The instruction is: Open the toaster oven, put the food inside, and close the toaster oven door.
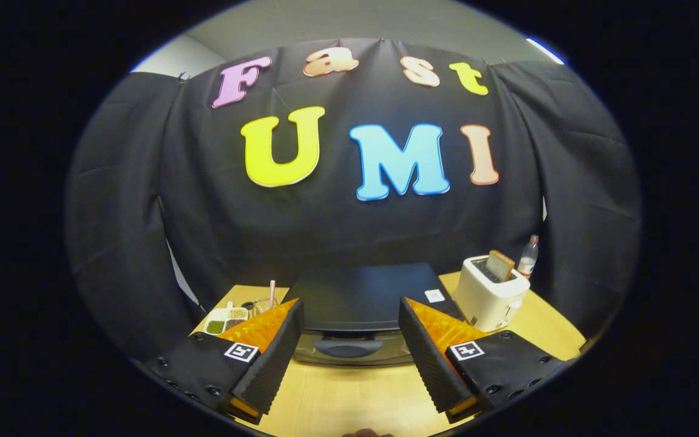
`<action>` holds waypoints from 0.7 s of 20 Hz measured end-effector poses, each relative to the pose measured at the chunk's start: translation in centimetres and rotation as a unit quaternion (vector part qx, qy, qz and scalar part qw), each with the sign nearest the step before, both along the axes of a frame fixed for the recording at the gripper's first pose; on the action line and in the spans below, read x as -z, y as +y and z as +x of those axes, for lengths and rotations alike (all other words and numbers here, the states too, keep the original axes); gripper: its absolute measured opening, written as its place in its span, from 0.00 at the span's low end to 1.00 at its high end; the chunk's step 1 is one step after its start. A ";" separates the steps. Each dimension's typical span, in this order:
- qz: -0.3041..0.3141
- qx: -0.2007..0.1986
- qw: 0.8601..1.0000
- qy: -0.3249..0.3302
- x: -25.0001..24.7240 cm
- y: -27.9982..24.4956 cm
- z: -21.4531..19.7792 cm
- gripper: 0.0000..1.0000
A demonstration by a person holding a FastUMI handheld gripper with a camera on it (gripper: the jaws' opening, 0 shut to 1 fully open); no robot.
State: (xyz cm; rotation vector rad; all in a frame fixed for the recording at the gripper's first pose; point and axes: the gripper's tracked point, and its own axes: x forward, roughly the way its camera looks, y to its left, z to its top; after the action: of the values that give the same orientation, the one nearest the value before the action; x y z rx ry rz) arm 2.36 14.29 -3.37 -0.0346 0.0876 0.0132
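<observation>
I hold the gripper (349, 340) above the wooden surface (349, 394), its fingers spread wide apart and gripping nothing. The toaster oven (358, 303) sits just ahead of them, door shut, with the door handle (347, 348) in line with the gap between the fingers. That fits either a door yet to be opened or one already closed again. The food is harder to place: a slice of bread (499, 264) stands in the white toaster (490, 297) right of the oven; a tray of grains (226, 320) lies to its left. A bottle (528, 257) stands behind the toaster. The sticker (434, 295) on the oven top is too small to read.
</observation>
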 end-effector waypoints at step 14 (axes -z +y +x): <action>-0.027 0.074 0.996 -0.048 -2.9 -12.0 -6.9 0.98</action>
State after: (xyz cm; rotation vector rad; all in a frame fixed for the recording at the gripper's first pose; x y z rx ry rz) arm -4.54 2.32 -0.47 -0.0817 -0.0059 -0.1384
